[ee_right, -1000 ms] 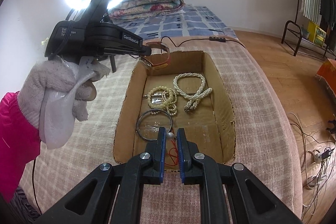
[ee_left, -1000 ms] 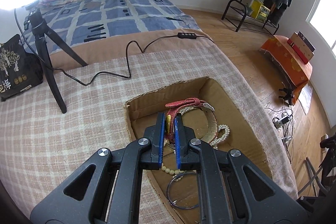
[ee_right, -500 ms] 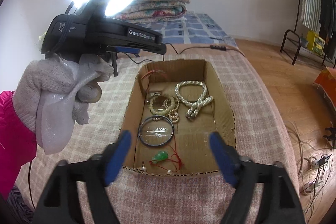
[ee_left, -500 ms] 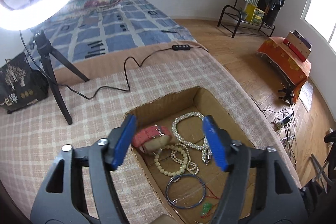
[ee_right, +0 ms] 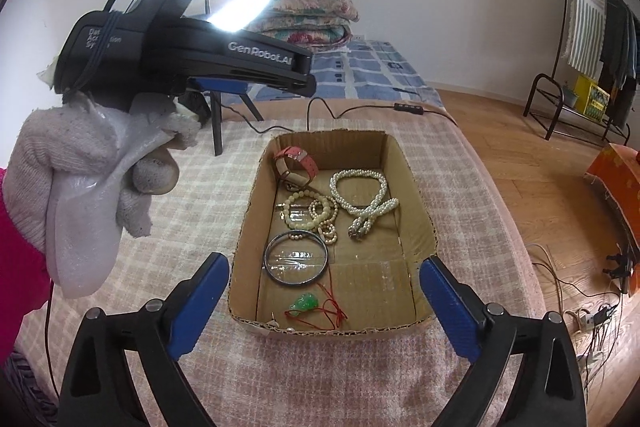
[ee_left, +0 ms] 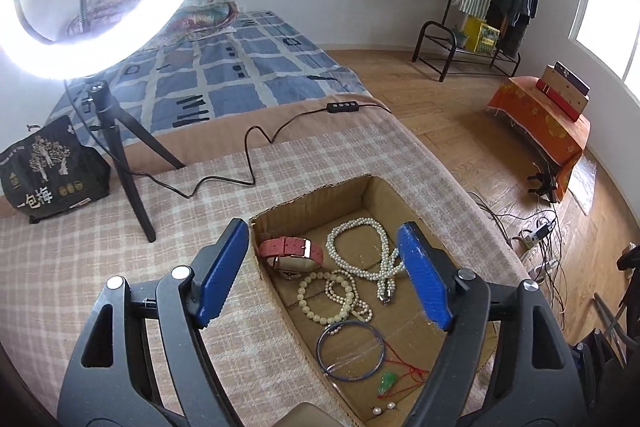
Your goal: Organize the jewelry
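A shallow cardboard box (ee_right: 408, 171) (ee_left: 384, 191) on the checked bed cover holds the jewelry. Inside lie a pink-strapped watch (ee_left: 292, 253) (ee_right: 298, 163), a long white pearl necklace (ee_left: 364, 247) (ee_right: 366, 199), a cream bead bracelet (ee_left: 320, 301) (ee_right: 310, 213), a dark bangle (ee_left: 351, 351) (ee_right: 296, 258), a green pendant on red cord (ee_left: 387, 383) (ee_right: 306, 303) and two small pearl earrings (ee_left: 383, 407). My left gripper (ee_left: 320, 267) hangs above the box's left end, jaws still opening, nothing between them. My right gripper (ee_right: 324, 291) stands over the near wall, jaws still opening and empty.
A ring light on a black tripod (ee_left: 116, 151) stands left of the box, its cable (ee_left: 256, 143) trailing across the cover. A black bag (ee_left: 48, 175) sits far left. The person's gloved hand (ee_right: 92, 179) holds the left gripper. Folded quilts (ee_right: 312, 15) lie behind; wooden floor and cables to the right.
Both grippers went from shut to wide open. The left let the pink watch fall into the box's far-left corner and rose; the right released the pendant cord near the front wall.
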`<state>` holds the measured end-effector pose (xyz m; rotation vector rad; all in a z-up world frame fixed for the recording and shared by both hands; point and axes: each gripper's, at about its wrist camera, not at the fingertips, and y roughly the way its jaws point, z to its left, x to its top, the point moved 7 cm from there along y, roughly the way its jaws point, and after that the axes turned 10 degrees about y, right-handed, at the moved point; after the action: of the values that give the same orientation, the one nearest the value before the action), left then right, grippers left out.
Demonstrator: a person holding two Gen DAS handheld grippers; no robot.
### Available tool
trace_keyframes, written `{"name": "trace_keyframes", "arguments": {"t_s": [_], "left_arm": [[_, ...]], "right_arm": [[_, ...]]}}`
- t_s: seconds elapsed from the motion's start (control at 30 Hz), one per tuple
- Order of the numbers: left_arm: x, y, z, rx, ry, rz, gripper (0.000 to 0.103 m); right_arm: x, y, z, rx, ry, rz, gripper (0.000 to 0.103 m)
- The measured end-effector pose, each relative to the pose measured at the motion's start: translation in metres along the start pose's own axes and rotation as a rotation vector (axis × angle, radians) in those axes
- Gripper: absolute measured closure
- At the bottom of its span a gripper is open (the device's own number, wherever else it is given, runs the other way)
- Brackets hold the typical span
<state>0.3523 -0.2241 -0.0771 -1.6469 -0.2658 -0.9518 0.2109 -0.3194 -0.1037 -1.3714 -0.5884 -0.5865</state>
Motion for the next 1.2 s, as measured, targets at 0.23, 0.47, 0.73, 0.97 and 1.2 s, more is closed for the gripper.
{"name": "trace_keyframes", "arguments": {"t_s": [0.23, 0.47, 0.73, 0.97, 1.2], "left_arm": [[0.0, -0.035, 0.006, 0.016, -0.006, -0.033, 0.023], [0.001, -0.08, 0.014, 0.053, 0.004, -0.087, 0.023], [-0.015, -0.135, 0.026, 0.098, 0.011, -0.165, 0.008], [-0.044, -0.171, 0.033, 0.11, 0.02, -0.171, 0.006], [-0.075, -0.194, 0.047, 0.122, -0.008, -0.161, 0.005]], "right_arm": [[0.004, -0.015, 0.003, 0.0, 0.017, -0.032, 0.005], [0.008, -0.028, 0.003, -0.005, 0.047, -0.063, 0.003], [0.01, -0.041, 0.002, -0.03, 0.061, -0.091, 0.002], [0.012, -0.052, -0.004, -0.049, 0.112, -0.118, 0.0], [0.015, -0.058, -0.005, -0.077, 0.13, -0.146, 0.0]]}}
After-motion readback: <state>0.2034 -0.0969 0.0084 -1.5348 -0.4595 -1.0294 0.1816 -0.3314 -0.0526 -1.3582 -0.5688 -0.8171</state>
